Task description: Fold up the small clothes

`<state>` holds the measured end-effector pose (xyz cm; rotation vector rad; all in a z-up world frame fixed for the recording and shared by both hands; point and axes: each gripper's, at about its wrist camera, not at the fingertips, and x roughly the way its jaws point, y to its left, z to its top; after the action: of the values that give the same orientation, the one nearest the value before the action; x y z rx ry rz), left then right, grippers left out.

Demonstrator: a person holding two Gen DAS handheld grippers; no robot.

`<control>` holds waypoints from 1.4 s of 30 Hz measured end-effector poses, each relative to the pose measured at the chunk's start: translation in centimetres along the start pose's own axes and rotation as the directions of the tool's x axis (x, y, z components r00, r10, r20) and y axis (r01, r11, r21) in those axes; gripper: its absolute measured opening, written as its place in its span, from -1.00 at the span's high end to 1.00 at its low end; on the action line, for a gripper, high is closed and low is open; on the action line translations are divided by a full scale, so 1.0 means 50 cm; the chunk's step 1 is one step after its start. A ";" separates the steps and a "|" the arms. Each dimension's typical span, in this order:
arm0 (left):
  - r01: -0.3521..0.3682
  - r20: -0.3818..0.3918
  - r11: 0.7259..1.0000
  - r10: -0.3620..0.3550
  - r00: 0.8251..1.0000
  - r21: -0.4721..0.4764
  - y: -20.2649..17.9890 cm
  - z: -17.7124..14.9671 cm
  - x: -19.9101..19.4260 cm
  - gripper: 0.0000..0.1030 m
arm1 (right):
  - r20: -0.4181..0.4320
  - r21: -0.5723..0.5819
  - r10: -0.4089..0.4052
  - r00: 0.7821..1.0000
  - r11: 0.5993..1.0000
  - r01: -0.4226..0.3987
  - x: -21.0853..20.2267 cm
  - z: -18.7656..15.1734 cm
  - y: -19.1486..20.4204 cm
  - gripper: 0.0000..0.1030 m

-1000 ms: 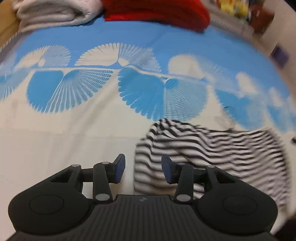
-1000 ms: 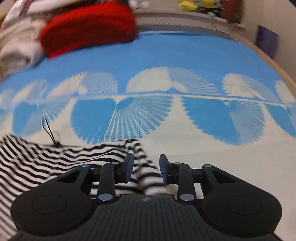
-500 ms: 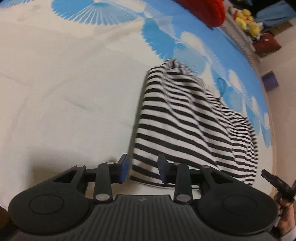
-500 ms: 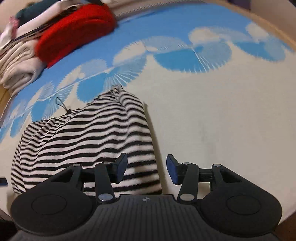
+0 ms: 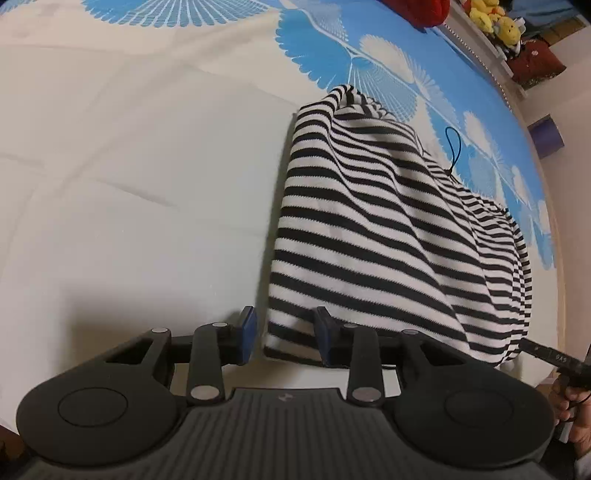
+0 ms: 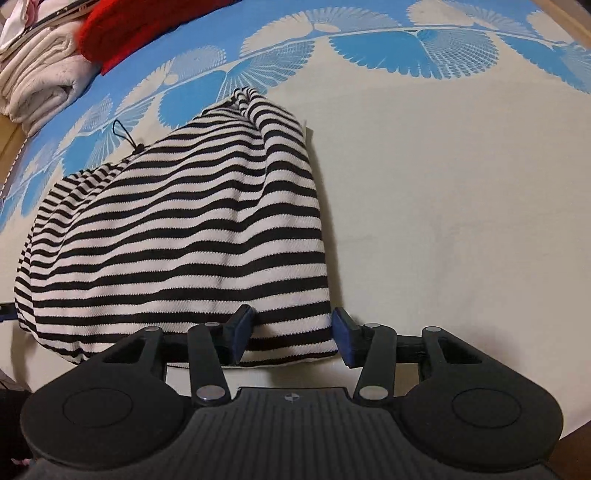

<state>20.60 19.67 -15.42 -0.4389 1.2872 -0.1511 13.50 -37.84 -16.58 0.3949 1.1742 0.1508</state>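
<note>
Striped garment (image 5: 369,229) — near hem hidden behind both claws.

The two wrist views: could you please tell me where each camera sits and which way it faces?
Left wrist: on the left tool, open at the near left corner of the striped garment; the person's right hand shows.
Right wrist: on the right tool, open around the garment's near right corner.
Shared: garment, blue-and-white bedsheet, red cloth.

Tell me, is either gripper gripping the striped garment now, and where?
Neither. Left gripper and right gripper are open, each straddling a near-edge corner of the striped garment, jaws not closed on it.
</note>
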 end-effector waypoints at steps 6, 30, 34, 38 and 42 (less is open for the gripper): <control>-0.015 0.004 0.997 0.015 1.000 0.076 -0.016 -0.004 0.007 0.92 | -0.005 -0.008 0.000 1.000 1.000 0.000 0.006 -0.001 -0.001 0.29; -0.064 -0.010 0.994 0.065 0.998 0.092 -0.007 -0.007 -0.005 0.09 | -0.063 -0.010 0.098 0.993 0.995 -0.099 0.009 -0.004 -0.022 0.53; -0.034 0.012 0.987 0.033 0.999 0.155 -0.026 -0.005 -0.005 0.95 | 0.052 0.024 0.181 0.982 0.983 -0.182 -0.045 0.012 -0.032 0.97; -0.030 0.083 0.988 0.017 0.996 0.149 -0.014 -0.014 -0.053 0.95 | 0.122 0.075 0.175 0.977 0.980 -0.185 -0.095 0.010 -0.074 0.99; -0.165 -0.046 0.961 0.179 0.983 0.222 -0.019 -0.038 0.003 0.94 | -0.064 -0.149 -0.114 0.991 0.983 0.104 -0.011 -0.013 -0.036 1.00</control>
<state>18.96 18.31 -15.59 -0.1345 1.3501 -0.1589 12.51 -39.50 -16.99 0.1976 1.2445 0.1552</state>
